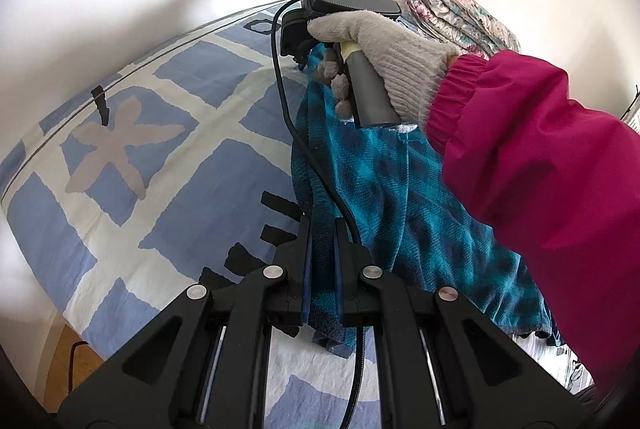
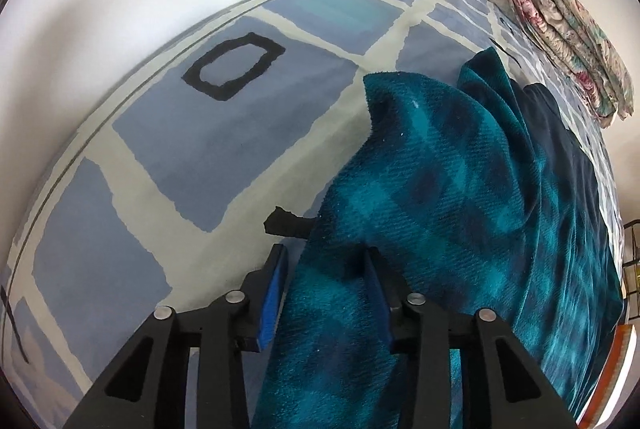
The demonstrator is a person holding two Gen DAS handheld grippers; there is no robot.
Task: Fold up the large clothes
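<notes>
Straddling the teal plaid garment (image 2: pixel 460 189) edge with the right gripper (image 2: pixel 326 277), pads not yet pressing.
Stretching far-right across the bed (image 2: pixel 168 133); near end clenched in the left gripper (image 1: pixel 322 257).

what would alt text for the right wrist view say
The right tool straddles a bunched edge of a teal plaid garment, its blue pads not clearly pressing the cloth. The garment lies on a bed sheet printed with blue squares, with a folded floral quilt near the wall corner.
</notes>
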